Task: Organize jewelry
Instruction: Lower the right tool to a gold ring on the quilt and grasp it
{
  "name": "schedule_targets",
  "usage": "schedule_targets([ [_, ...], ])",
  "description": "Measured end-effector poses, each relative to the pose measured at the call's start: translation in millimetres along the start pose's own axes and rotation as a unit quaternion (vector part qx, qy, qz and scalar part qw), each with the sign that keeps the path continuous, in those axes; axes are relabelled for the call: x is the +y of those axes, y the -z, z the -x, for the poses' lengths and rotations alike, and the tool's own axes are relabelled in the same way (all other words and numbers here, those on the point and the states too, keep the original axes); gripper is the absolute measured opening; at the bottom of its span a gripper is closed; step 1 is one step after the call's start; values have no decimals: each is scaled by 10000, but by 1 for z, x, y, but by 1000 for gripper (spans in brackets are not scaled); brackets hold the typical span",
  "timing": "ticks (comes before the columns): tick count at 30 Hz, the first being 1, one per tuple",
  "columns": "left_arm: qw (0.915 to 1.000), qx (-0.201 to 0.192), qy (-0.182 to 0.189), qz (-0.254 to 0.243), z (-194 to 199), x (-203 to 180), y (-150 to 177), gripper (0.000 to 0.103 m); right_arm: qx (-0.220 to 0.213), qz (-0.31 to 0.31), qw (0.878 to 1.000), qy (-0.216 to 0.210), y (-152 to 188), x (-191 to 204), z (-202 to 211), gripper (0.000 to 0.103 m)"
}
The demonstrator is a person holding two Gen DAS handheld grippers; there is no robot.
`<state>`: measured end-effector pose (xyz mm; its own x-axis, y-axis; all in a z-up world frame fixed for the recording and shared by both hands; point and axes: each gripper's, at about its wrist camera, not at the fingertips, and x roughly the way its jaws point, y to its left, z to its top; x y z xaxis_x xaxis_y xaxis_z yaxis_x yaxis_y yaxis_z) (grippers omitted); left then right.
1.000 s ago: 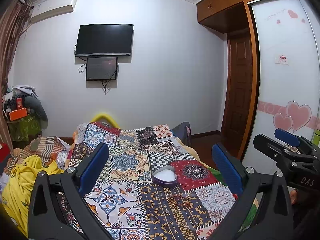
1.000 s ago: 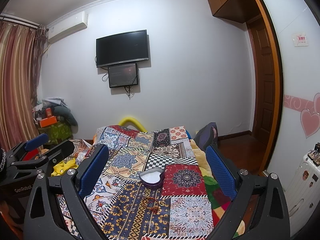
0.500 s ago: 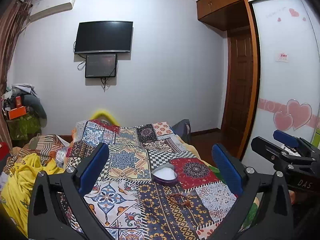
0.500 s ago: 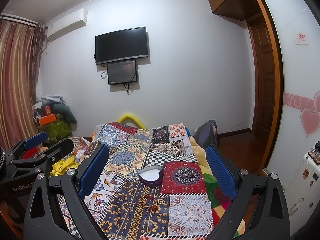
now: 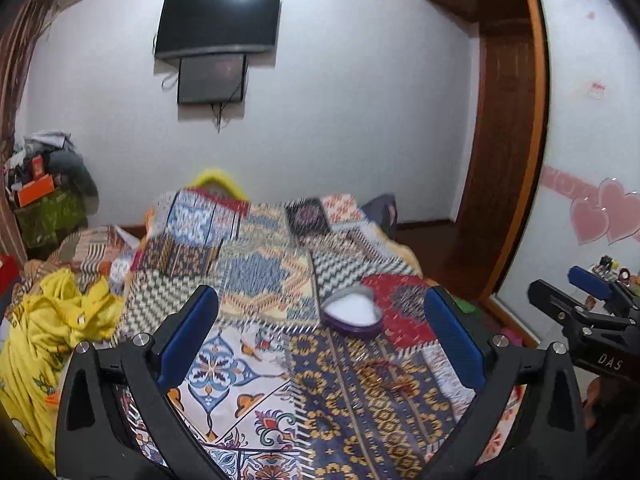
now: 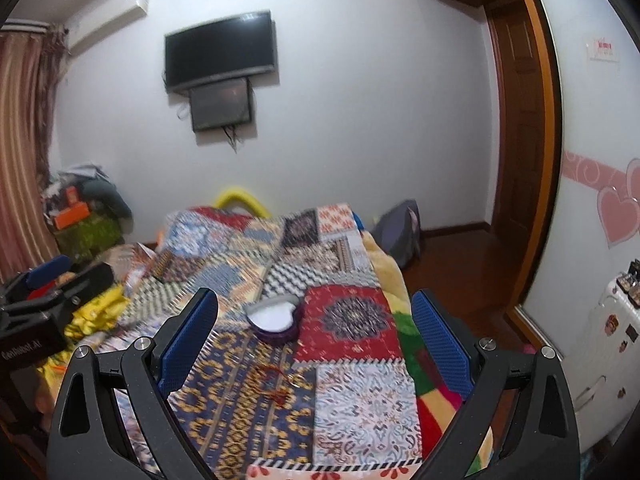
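A purple heart-shaped box (image 5: 352,314) with a white inside sits open on the patchwork bedspread (image 5: 240,360); it also shows in the right wrist view (image 6: 275,320). A thin red-and-gold jewelry piece (image 5: 390,376) lies on the spread nearer than the box, also in the right wrist view (image 6: 280,384). My left gripper (image 5: 320,340) is open and empty, held above the bed short of the box. My right gripper (image 6: 314,340) is open and empty, to the right of the left one. Both views are motion-blurred.
Yellow clothing (image 5: 52,320) is heaped at the bed's left side. A wardrobe with pink hearts (image 5: 600,216) and a wooden door (image 5: 504,160) stand on the right. A white suitcase (image 6: 608,360) is at the right. A TV (image 5: 218,24) hangs on the far wall.
Both grippers have tilted down and moved closer to the bed; the box and jewelry now sit higher between the fingers. Both stay open.
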<state>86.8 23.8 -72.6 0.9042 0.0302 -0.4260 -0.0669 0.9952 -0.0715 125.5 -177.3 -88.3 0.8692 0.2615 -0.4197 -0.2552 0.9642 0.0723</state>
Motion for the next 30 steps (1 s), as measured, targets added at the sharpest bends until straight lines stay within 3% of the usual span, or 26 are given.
schedule_targets([
  [6, 9963, 842, -16, 148, -54, 16, 29, 101, 672, -21, 9975, 194, 20, -13, -42, 97],
  [11, 9873, 1580, 154, 91, -90, 16, 57, 87, 1095, 16, 9937, 232, 35, -18, -70, 97],
  [17, 9751, 2159, 508, 46, -111, 6, 83, 66, 1516, 137, 9882, 163, 57, -21, -97, 96],
  [25, 9570, 2677, 1120, 29, -124, -14, 104, 37, 1972, 129, 9796, -377, 72, -16, -127, 66],
  [30, 9506, 2864, 1192, -86, -131, -21, 113, 24, 2140, 291, 9740, -687, 79, -4, -140, 50],
])
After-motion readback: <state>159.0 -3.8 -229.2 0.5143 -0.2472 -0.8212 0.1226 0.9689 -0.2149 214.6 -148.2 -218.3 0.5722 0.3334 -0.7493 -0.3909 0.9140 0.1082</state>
